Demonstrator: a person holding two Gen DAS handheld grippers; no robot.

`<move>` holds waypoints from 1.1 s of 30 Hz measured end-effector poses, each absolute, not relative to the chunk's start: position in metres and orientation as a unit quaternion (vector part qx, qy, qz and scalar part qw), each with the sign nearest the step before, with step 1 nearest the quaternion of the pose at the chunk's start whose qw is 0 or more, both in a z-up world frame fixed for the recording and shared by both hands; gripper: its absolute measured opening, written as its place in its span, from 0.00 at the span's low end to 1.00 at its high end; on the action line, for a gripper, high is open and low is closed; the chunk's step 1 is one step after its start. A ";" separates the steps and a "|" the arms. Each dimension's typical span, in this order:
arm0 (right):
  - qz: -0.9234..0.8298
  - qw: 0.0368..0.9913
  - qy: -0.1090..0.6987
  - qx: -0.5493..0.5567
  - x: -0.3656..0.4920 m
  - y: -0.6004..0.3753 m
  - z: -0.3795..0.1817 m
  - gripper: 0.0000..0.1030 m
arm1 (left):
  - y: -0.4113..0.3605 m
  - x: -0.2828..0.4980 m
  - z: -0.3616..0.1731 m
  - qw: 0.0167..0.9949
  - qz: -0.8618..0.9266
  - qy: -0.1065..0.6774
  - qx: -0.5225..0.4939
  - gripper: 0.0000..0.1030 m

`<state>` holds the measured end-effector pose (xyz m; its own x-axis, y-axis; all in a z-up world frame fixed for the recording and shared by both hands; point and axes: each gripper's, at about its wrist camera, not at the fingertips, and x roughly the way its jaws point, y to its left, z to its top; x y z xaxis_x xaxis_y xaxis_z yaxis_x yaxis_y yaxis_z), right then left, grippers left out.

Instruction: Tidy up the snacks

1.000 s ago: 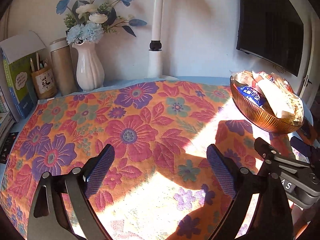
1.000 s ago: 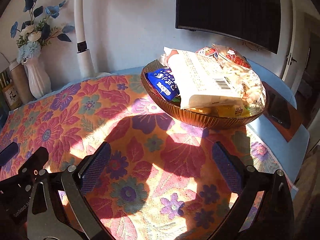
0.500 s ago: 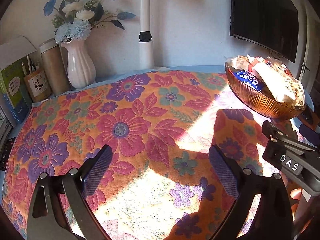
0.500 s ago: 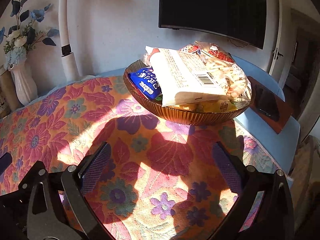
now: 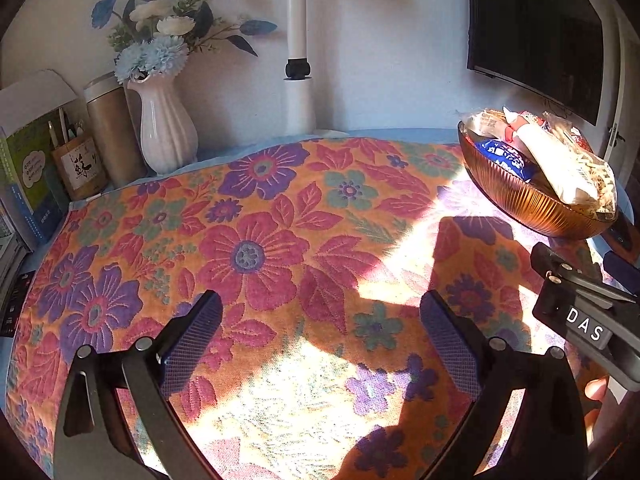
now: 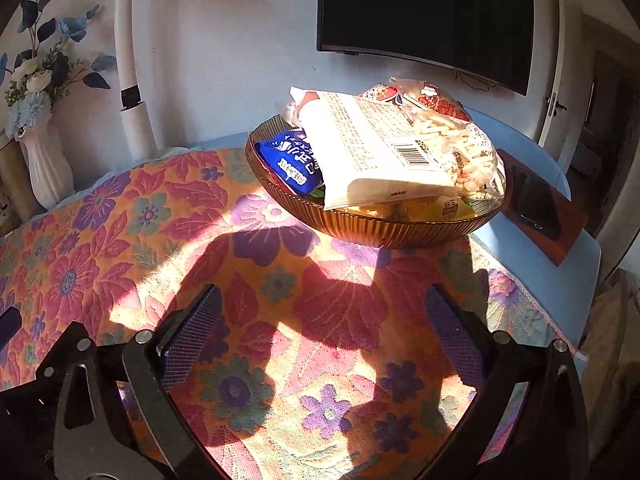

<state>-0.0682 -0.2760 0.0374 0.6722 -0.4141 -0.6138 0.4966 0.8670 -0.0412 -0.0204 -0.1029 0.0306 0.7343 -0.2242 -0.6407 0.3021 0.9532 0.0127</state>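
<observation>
Flower vase, wall screen, floral cloth.

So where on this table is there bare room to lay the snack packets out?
The floral cloth is bare from the white vase across to the amber bowl, and down to both grippers. It is crowded along the left edge by the books and pen cup, and beyond the bowl by the brown tray.

Both wrist views angled down over floral cloth, sharing snack bowl
</observation>
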 end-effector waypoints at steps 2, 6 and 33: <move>-0.252 0.911 0.320 0.065 -0.068 -0.277 0.037 0.97 | -0.102 -0.020 0.030 0.929 -0.141 0.337 0.057 0.95; -0.251 0.909 0.323 0.072 -0.068 -0.280 0.037 0.97 | -0.101 -0.018 0.029 0.928 -0.139 0.340 0.055 0.95; -0.241 0.909 0.332 0.072 -0.065 -0.279 0.034 0.97 | -0.095 -0.012 0.027 0.925 -0.129 0.355 0.045 0.95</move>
<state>-0.0649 -0.2793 0.0343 0.6640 -0.3901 -0.6379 0.4852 0.8739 -0.0294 -0.0115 -0.0946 0.0267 0.7145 -0.2062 -0.6686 0.2698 0.9629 -0.0087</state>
